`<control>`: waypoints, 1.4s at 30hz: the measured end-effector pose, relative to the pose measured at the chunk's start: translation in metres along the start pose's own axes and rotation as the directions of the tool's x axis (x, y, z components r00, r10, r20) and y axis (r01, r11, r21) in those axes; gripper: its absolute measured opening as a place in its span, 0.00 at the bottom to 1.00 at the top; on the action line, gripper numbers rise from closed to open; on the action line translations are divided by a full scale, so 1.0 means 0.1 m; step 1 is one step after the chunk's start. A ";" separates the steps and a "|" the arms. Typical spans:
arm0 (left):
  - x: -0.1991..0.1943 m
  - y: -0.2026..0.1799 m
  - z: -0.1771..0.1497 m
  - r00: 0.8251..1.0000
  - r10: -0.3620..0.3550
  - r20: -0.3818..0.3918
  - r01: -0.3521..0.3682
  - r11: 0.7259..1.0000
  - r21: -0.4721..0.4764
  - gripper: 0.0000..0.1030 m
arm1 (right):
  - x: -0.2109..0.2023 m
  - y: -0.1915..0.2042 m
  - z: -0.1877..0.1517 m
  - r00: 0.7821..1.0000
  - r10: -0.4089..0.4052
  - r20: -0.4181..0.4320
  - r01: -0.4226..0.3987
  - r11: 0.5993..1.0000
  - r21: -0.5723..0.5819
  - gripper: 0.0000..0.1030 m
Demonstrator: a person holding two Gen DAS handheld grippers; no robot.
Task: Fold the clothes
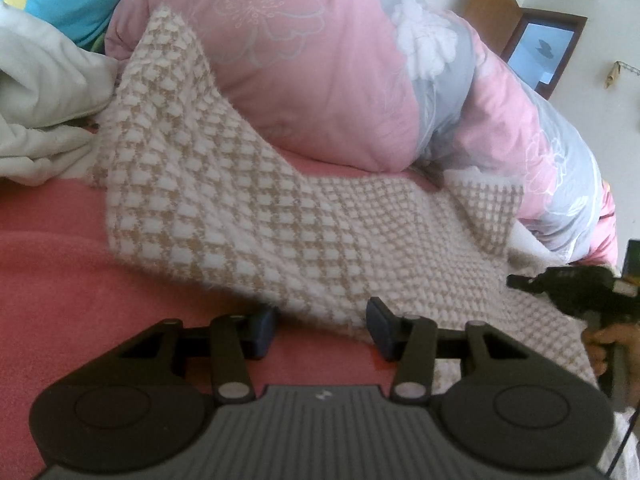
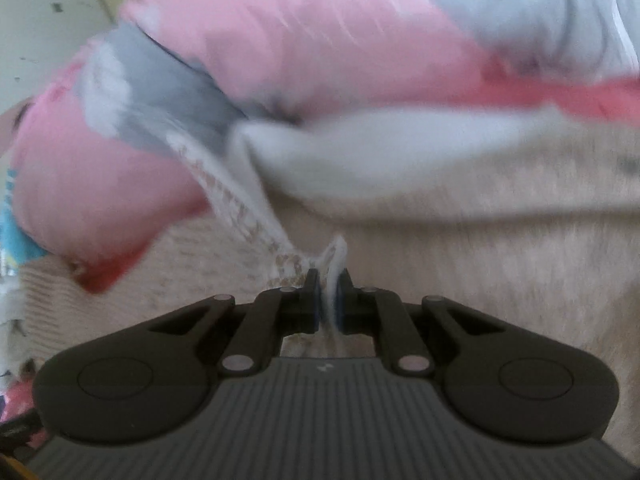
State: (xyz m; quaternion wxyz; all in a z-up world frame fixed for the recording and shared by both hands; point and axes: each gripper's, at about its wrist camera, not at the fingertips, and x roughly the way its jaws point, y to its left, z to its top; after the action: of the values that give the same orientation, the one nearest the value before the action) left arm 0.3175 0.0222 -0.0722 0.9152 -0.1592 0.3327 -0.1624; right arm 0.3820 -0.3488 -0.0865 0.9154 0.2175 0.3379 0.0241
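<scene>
So the folding is only at its beginning. The checked knit garment [image 1: 248,216] lies spread and rumpled on the pink bedsheet [image 1: 52,264], its far end leaning against the pink quilt [image 1: 304,80]. The right gripper [image 2: 328,300] is clamped on a pinch of the garment's edge. The left gripper [image 1: 322,326] stands released at the garment's near edge, gripping nothing. I judge that no fold is made yet.

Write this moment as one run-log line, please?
step: folding | left tool: open at checked knit garment edge | right tool: shut on garment edge | surface: pink bedsheet
</scene>
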 end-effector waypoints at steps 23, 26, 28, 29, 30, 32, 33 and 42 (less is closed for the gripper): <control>0.00 -0.01 -0.05 1.000 0.000 0.019 0.000 1.000 0.007 0.48 | -0.08 1.53 -0.03 0.983 -0.030 0.179 0.143 0.734 -0.664 0.23; 0.00 0.00 -0.05 1.000 -0.002 0.021 0.002 1.000 0.005 0.48 | 0.14 1.76 -0.05 0.962 -0.100 0.253 0.265 0.555 -0.789 0.24; 0.00 0.00 -0.05 1.000 -0.004 0.021 0.004 1.000 0.004 0.48 | 0.30 1.86 -0.01 0.957 -0.142 0.254 0.291 0.456 -0.841 0.29; 0.01 0.00 -0.05 1.000 -0.005 0.022 0.005 1.000 0.002 0.48 | 0.40 1.92 0.03 0.955 -0.168 0.245 0.294 0.417 -0.860 0.30; 0.01 0.00 -0.05 1.000 -0.006 0.022 0.006 1.000 0.001 0.48 | 0.50 1.97 0.07 0.952 -0.194 0.236 0.295 0.377 -0.878 0.31; 0.01 0.00 -0.05 1.000 -0.007 0.022 0.007 1.000 0.000 0.48 | 0.75 2.06 0.15 0.942 -0.263 0.210 0.288 0.307 -0.907 0.31; 0.01 0.00 -0.05 1.000 -0.008 0.022 0.008 1.000 0.000 0.48 | 0.90 2.09 0.20 0.933 -0.304 0.194 0.281 0.277 -0.919 0.31; 0.01 0.02 -0.05 1.000 -0.015 0.023 0.015 1.000 -0.007 0.48 | 1.23 1.94 0.72 0.903 -0.423 0.079 0.282 0.443 -0.851 0.05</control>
State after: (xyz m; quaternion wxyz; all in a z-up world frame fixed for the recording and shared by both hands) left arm 0.3148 0.0229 -0.0774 0.9171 -0.1669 0.3216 -0.1662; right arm 0.5422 -0.1774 -0.0322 0.8607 -0.3320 0.3859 0.0094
